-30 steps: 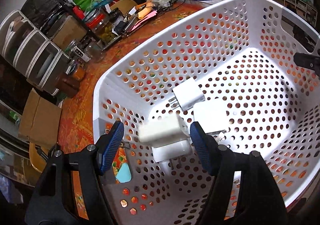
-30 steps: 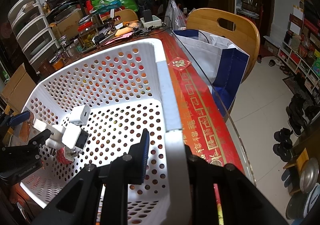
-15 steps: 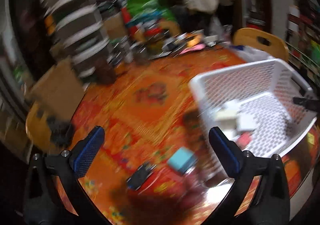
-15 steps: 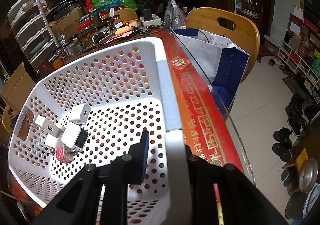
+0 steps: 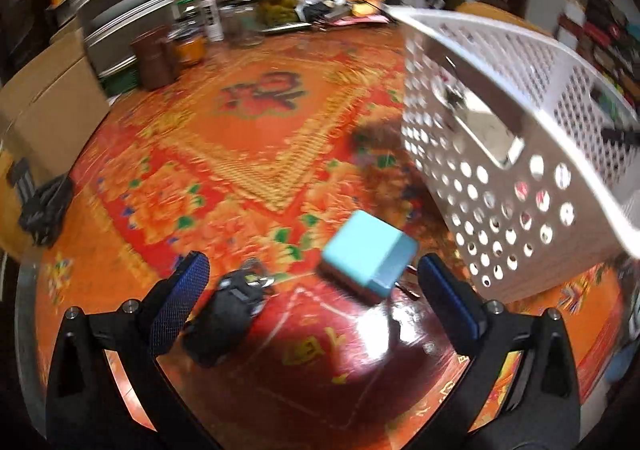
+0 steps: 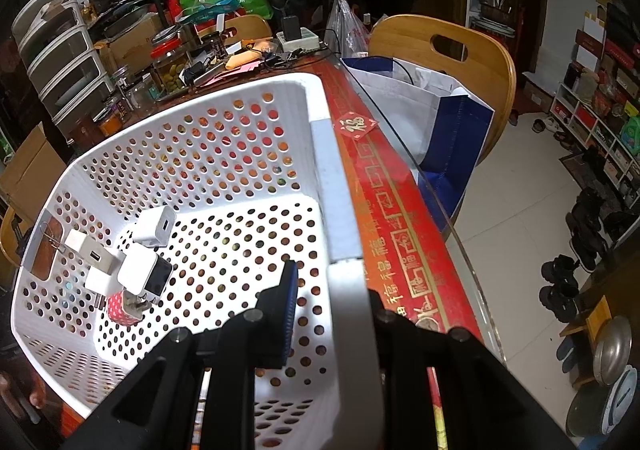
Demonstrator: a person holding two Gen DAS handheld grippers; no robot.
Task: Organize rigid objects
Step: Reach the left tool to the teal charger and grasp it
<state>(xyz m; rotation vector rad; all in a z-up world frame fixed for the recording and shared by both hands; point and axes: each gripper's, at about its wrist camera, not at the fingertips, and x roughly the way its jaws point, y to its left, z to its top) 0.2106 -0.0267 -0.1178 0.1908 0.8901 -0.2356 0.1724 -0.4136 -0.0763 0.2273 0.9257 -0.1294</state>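
Note:
My left gripper (image 5: 308, 282) is open and empty, low over the red patterned table. A light blue charger (image 5: 370, 256) lies just ahead of it, nearer the right finger. A black charger (image 5: 230, 304) lies by the left finger. The white perforated basket (image 5: 520, 122) stands to the right. My right gripper (image 6: 332, 290) is shut on the basket's rim (image 6: 340, 250). Inside the basket lie several white chargers (image 6: 142, 270) and a pink one (image 6: 120, 310).
Jars (image 5: 156, 58), drawer units (image 5: 116, 6) and cardboard boxes (image 5: 44, 106) crowd the table's far and left side. A wooden chair (image 6: 452, 62) with a blue and white bag (image 6: 432, 122) stands beyond the table's right edge.
My left gripper let a white charger go inside the basket, pulled out to the left and dropped low over the table by the blue and black chargers. The right gripper kept its hold.

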